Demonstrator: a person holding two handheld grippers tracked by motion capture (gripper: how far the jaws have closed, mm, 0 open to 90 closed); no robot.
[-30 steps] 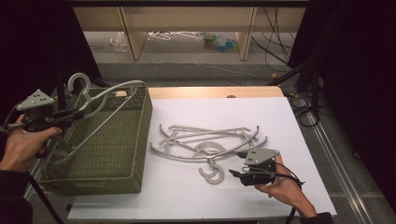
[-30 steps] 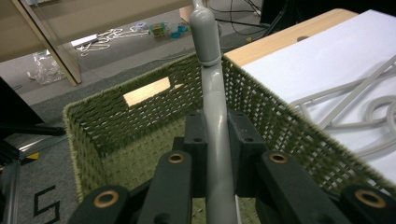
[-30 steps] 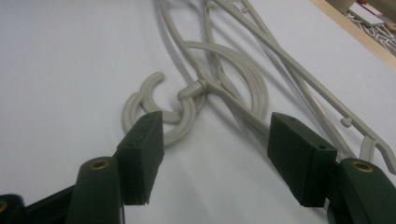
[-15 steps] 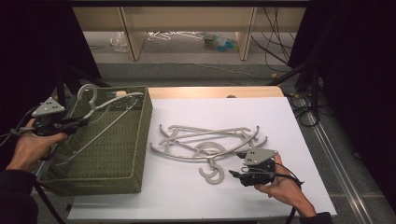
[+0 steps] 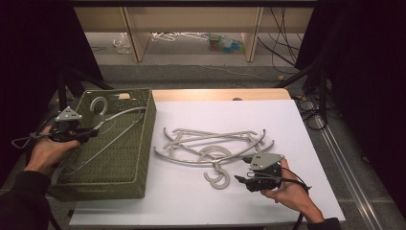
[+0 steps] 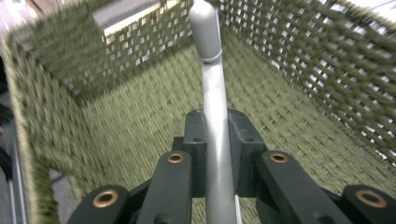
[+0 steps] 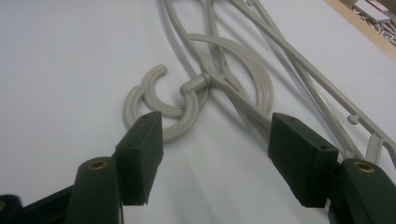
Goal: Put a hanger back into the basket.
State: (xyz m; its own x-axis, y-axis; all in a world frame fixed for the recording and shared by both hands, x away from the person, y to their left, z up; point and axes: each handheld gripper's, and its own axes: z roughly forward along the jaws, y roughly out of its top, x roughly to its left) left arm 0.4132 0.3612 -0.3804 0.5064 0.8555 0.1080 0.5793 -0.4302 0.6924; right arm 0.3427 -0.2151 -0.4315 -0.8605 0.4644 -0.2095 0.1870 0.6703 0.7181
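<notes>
My left gripper is shut on a grey plastic hanger and holds it inside the green woven basket at the table's left. In the left gripper view the pads clamp the hanger's bar just above the basket's floor. A pile of several grey hangers lies on the white tabletop. My right gripper rests open beside their hooks. The right gripper view shows the hooks just beyond its spread fingertips, with nothing between them.
The white tabletop has bare room to the right of the pile and in front of it. A wooden strip runs along its far edge. Beyond the table, shelving legs and cables stand on the floor.
My left hand has come down and lowered the held hanger deeper into the basket. The right hand and its gripper have stayed still.
</notes>
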